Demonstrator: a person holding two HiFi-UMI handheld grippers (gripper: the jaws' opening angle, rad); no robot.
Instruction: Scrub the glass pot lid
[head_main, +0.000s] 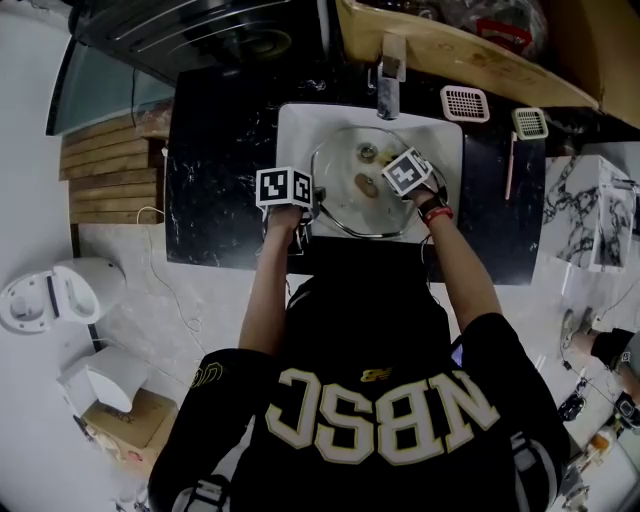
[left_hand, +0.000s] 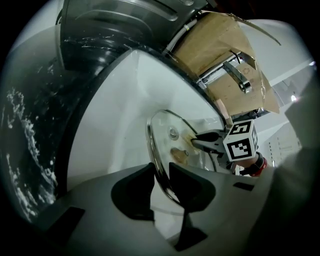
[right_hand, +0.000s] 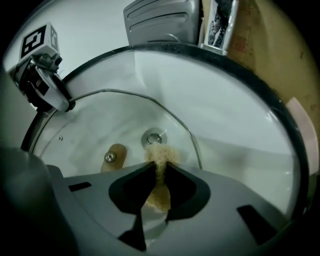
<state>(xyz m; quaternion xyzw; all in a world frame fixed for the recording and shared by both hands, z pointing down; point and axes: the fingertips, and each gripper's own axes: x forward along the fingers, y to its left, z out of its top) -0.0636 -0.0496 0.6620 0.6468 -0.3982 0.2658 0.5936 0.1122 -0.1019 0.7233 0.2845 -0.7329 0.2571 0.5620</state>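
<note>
**A:** While the left gripper (left_hand: 161, 180) is clamping the lid (head_main: 345, 170), where's the lid sitting?

**B:** It's lying tilted in the sink (head_main: 300, 130), w/ the tap (head_main: 388, 85) standing at 12 o'clock. The gripper is biting the metal rim at abt 9 o'clock. Its jaws are standing only a rim's width apart, one pad on each side.

**A:** And the right gripper (right_hand: 159, 172)?

**B:** It's pinching a tan sponge (right_hand: 160, 155), jaws nearly together on it. The sponge tip is poking out over the glass twd 3 o'clock of the lid, near the knob (right_hand: 117, 150). Whether it's touching the glass yet, I'm not managing to tell.

**A:** So how should the scrubbing be going?

**B:** I'm suggesting laying the sponge face flat, not the jaw tips, since hard plastic is prob. risking scratches. Then working small circles from ctr out to rim, esp. round the knob's screw. Strokes are better going twd 9 o'clock, into the clamp. Pushing away is likely levering wet glass out of the hold.
</note>
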